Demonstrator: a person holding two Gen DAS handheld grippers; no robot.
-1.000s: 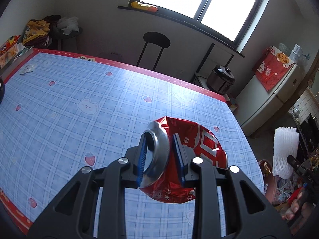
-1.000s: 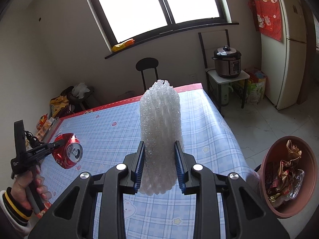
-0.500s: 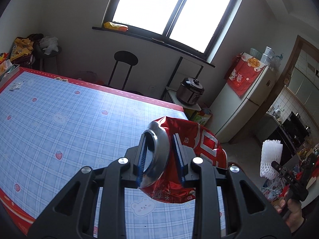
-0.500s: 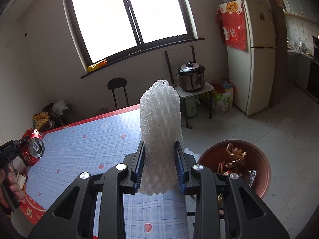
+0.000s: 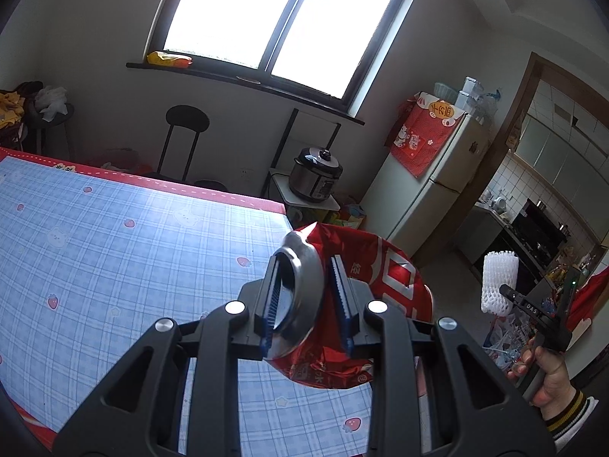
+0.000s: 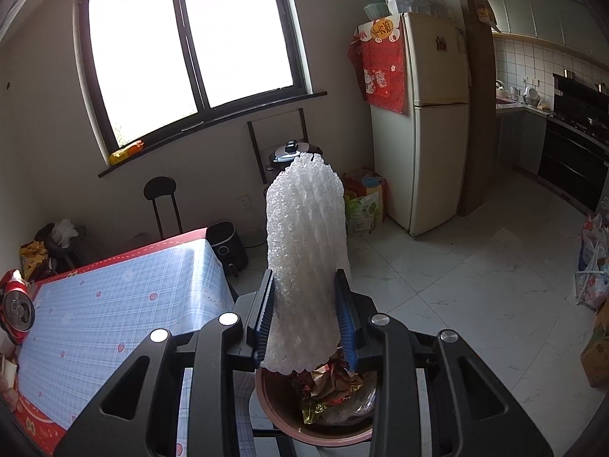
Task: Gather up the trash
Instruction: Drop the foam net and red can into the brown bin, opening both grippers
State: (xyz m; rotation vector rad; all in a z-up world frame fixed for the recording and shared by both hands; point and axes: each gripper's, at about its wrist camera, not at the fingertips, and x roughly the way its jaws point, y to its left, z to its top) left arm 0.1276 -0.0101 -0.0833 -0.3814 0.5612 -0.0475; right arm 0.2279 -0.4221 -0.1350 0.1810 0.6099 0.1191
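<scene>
My left gripper (image 5: 304, 304) is shut on a crushed red drink can (image 5: 365, 293), held above the right end of the blue checked table (image 5: 114, 251). My right gripper (image 6: 306, 314) is shut on a white foam fruit net (image 6: 304, 251) and holds it upright right above the brown trash bin (image 6: 278, 411), which holds wrappers. The net (image 5: 498, 282) and the hand holding the right gripper show at the right of the left wrist view. The can (image 6: 17, 310) shows at the left edge of the right wrist view.
A black stool (image 6: 161, 205) and a rice cooker (image 5: 318, 177) stand under the window. A fridge (image 6: 422, 122) with a red cloth stands at the right. Bags (image 6: 593, 262) lie on the tiled floor. A black bin (image 6: 228, 245) stands by the table's end.
The right gripper has carried the foam net off the table and over the brown bin. The left gripper has swung right with the can, toward the table's right end.
</scene>
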